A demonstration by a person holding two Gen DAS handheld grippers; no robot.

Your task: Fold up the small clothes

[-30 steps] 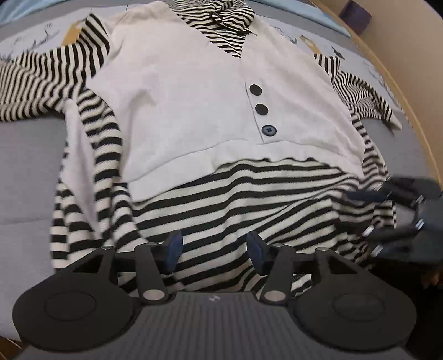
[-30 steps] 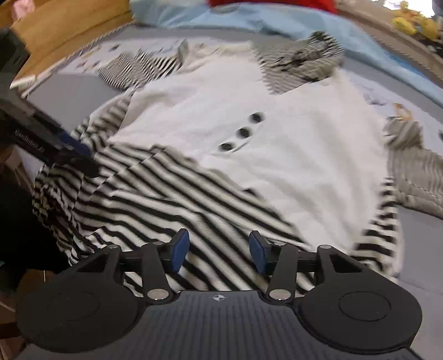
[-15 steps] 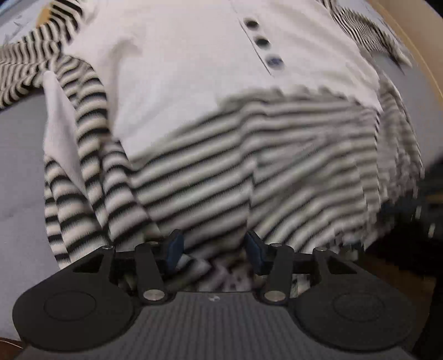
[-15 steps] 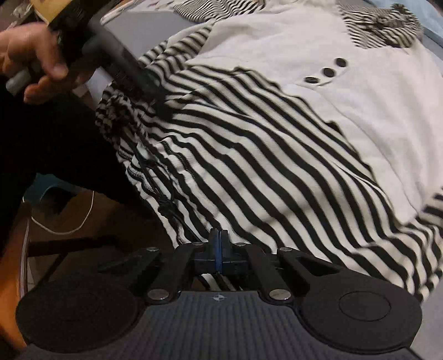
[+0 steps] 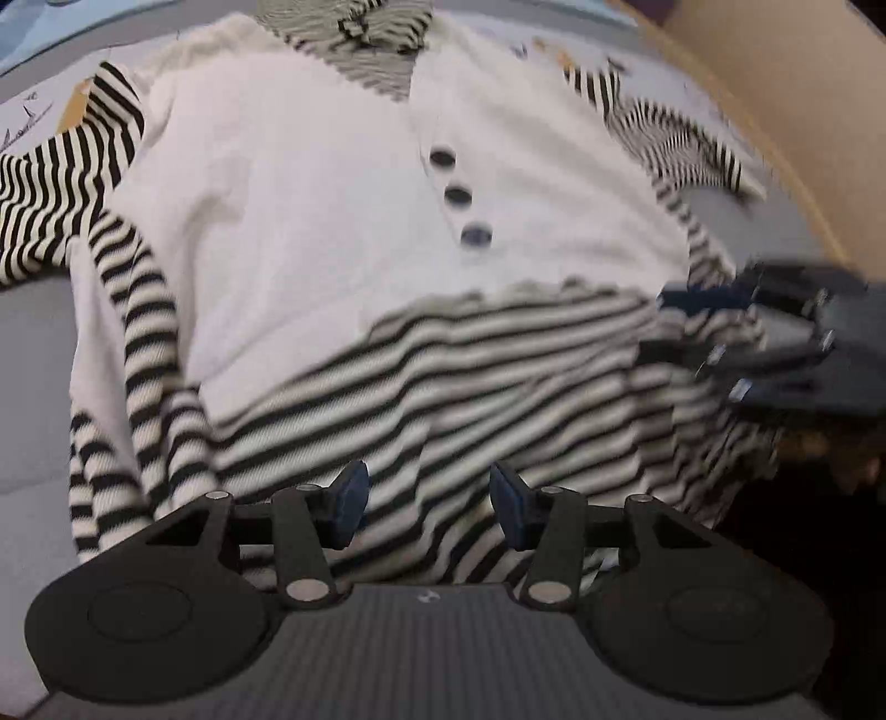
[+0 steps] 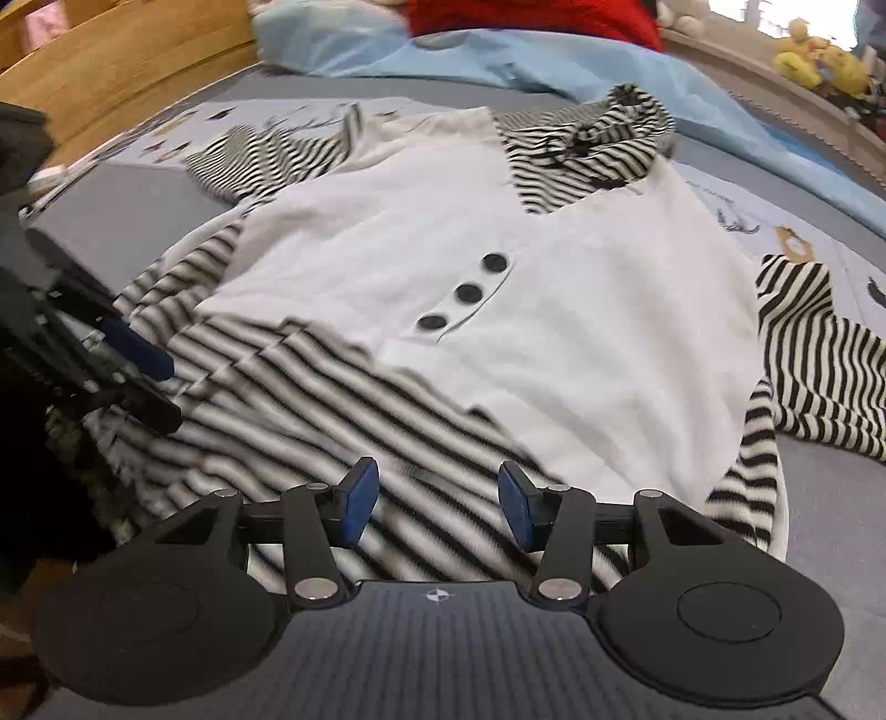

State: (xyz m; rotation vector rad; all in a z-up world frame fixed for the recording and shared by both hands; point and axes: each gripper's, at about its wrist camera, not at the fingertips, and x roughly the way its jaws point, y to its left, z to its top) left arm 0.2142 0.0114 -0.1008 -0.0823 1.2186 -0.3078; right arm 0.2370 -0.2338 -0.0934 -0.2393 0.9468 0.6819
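Note:
A small garment lies front up on a grey bed: a white vest panel (image 5: 310, 210) with three dark buttons (image 5: 457, 195) over a black-and-white striped shirt (image 5: 470, 387). It also shows in the right wrist view (image 6: 581, 310). My left gripper (image 5: 429, 504) is open over the striped hem. My right gripper (image 6: 437, 504) is open over the hem too. The right gripper shows at the right edge of the left wrist view (image 5: 775, 338). The left gripper shows at the left of the right wrist view (image 6: 111, 360).
The grey bed surface (image 5: 33, 343) has a printed sheet (image 6: 830, 243) under the sleeves. A light blue blanket (image 6: 498, 61) and a red item (image 6: 531, 19) lie at the far end. A wooden bed frame (image 6: 111, 72) runs along one side.
My right gripper was shut on the hem half a second ago and is now open. Both grippers have come back up over the hem, and the striped hem lies spread on the bed.

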